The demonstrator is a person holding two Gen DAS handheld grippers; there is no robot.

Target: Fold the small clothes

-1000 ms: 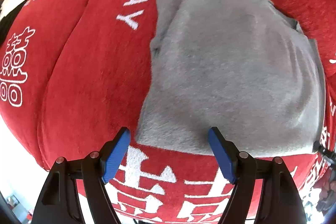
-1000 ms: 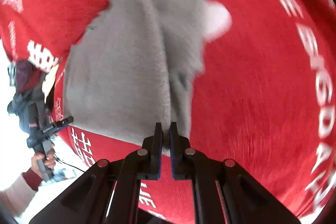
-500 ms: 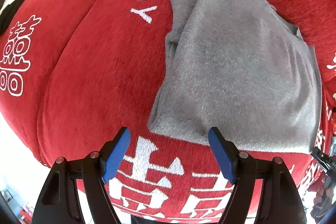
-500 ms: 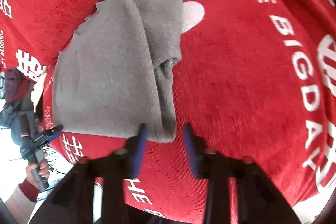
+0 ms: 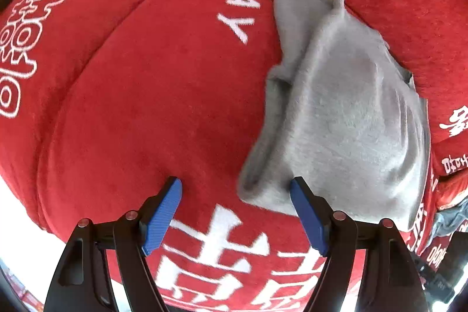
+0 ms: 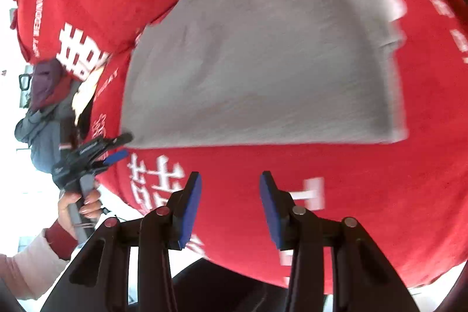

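Grey garment point(image 5: 345, 119) (apparently folded), rumpled

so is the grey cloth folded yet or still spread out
Folded. The grey cloth lies doubled on the red blanket, with stacked layers showing along its left edge. Neither open gripper holds it.

Plain grey on lettered red

A fuzzy plain grey folded cloth point(image 5: 345, 119) lies at 3 o'clock on a plush red blanket with white lettering and characters point(image 5: 140, 95); the left gripper point(image 5: 235, 212) and right gripper point(image 6: 231, 206) carry ribbed blue pads on black arms.
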